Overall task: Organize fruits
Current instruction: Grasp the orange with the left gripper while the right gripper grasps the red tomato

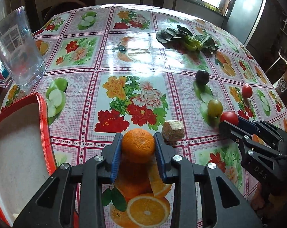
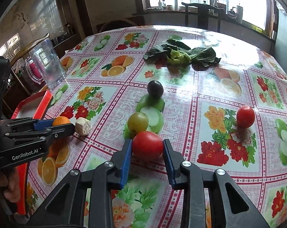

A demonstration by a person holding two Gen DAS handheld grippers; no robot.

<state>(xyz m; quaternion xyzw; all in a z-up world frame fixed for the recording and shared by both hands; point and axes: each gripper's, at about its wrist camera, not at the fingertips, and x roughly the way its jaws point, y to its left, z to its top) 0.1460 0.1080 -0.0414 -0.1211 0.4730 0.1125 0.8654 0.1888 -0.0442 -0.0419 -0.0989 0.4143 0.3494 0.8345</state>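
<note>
My left gripper (image 1: 138, 143) is shut on an orange (image 1: 138, 144), held just above the table; it also shows in the right wrist view (image 2: 61, 121). My right gripper (image 2: 147, 147) is shut on a red tomato (image 2: 147, 146), seen in the left wrist view (image 1: 229, 118) too. On the table lie a green plum (image 2: 138, 122), a dark plum (image 2: 155, 89) and a second tomato (image 2: 245, 116). A red tray with a white inside (image 1: 16, 152) sits at the left table edge, left of the orange.
A tan crumbly block (image 1: 173, 132) lies just right of the orange. Leafy greens (image 2: 181, 54) lie farther back. A clear plastic jug (image 1: 16, 47) stands at the far left. The table carries a flower-and-fruit printed cloth (image 1: 124, 60). Chairs stand behind it.
</note>
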